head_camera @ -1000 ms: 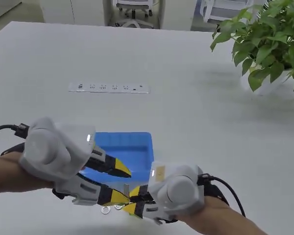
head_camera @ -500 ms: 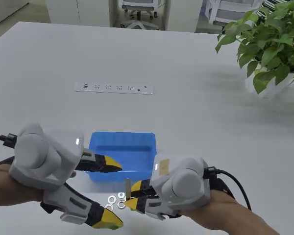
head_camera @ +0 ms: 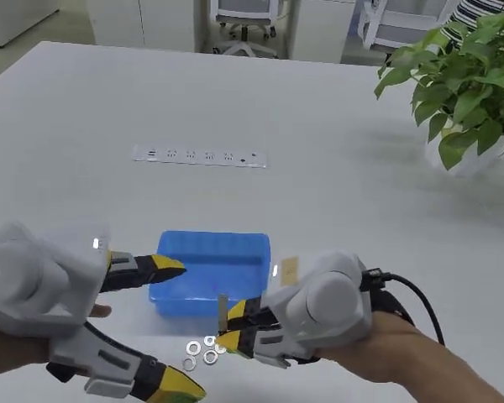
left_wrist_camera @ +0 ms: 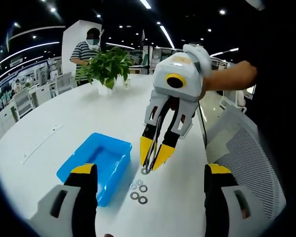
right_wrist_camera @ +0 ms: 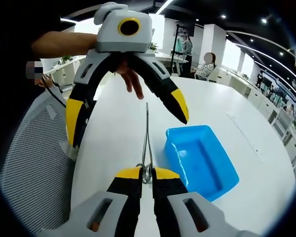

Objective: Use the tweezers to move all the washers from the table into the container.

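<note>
Left gripper (head_camera: 181, 327) drawn back from the right gripper (head_camera: 233, 326), its jaws spread wider than a second ago, washers (head_camera: 203, 350) then half hidden under its lower jaw now bare between its jaws, beside the right gripper's tweezers (right_wrist_camera: 147, 138)

I looked over a broad white table (head_camera: 344, 193), matte and evenly lit. A white power strip (head_camera: 200, 156) lay flat on it toward the far side, and a leafy potted plant (head_camera: 458, 84) stood near its far right edge. Beyond the far edge I saw white office chairs (head_camera: 244, 15). The left gripper view took in a dark ceiling with strip lights (left_wrist_camera: 166, 35) and small spots, rows of desks (left_wrist_camera: 24, 96) off to one side, and a person (left_wrist_camera: 89, 47) standing behind the plant. A grey mesh chair (left_wrist_camera: 241, 153) stood just beside the table.
</note>
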The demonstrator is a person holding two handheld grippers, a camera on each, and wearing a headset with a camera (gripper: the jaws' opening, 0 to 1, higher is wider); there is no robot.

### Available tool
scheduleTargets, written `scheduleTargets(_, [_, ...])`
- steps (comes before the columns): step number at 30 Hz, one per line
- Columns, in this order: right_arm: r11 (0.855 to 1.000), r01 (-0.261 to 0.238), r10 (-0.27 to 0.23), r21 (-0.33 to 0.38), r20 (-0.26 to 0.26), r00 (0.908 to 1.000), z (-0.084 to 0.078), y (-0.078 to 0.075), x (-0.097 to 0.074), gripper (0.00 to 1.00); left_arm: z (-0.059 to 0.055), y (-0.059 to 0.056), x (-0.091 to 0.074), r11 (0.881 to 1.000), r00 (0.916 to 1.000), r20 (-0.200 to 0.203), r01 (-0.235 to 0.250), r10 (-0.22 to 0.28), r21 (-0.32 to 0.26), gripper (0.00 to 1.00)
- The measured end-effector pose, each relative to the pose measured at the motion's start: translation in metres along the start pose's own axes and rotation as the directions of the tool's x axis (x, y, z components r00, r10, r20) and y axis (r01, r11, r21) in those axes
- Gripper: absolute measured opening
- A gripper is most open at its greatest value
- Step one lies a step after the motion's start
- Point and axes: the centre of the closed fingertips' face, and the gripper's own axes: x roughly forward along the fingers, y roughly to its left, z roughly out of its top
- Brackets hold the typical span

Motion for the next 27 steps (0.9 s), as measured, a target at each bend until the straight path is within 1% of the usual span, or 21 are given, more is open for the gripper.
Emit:
scheduleTargets(3, [1.000,-0.003,0.003,-0.001,0.004,1.0000,0.004,-0.003,-0.003,0.08,0.000,0.000,-0.003,1.000,0.9998,0.012,-0.013,0.014,-0.017,0.97])
scheduleTargets(5, [1.000,-0.006,0.006,-0.002,0.007,1.0000,0.007,-0.006,-0.005,0.08,0.000,0.001,-0.005,0.999,0.9991,0.026,-0.033,0.034,-0.025,0.99])
scheduleTargets(6, [1.000,-0.006,0.006,-0.005,0.010,0.9999,0.009,-0.008,-0.006,0.08,-0.001,0.003,-0.006,0.999,0.9986,0.026,-0.046,0.047,-0.026,0.99])
scheduleTargets(10, [1.000,-0.001,0.001,-0.003,0.033,0.9994,0.017,-0.017,-0.008,0.08,-0.002,0.003,-0.010,0.997,0.9973,0.037,-0.062,0.063,-0.043,0.99])
scheduleTargets(12, [1.000,0.002,-0.002,-0.004,0.043,0.9991,0.021,-0.023,-0.010,0.08,-0.003,0.003,-0.012,0.996,0.9969,0.035,-0.069,0.071,-0.047,0.99])
scheduleTargets(17, [1.000,0.012,-0.011,-0.026,0.061,0.9981,0.029,-0.036,-0.013,0.08,-0.003,0.004,-0.018,0.995,0.9954,0.040,-0.085,0.087,-0.057,0.99])
scheduleTargets(18, [0.999,0.015,-0.012,-0.047,0.066,0.9977,0.031,-0.039,-0.013,0.08,-0.002,0.004,-0.018,0.995,0.9950,0.042,-0.088,0.091,-0.056,0.99])
scheduleTargets(24, [0.997,0.021,-0.016,-0.080,0.067,0.9976,0.030,-0.056,-0.013,0.08,-0.001,0.005,-0.022,0.992,0.9925,0.050,-0.108,0.112,-0.068,0.99])
scheduleTargets(27, [0.996,0.024,-0.017,-0.081,0.083,0.9964,0.030,-0.065,-0.014,0.08,-0.001,0.006,-0.023,0.991,0.9914,0.049,-0.118,0.121,-0.067,0.99])
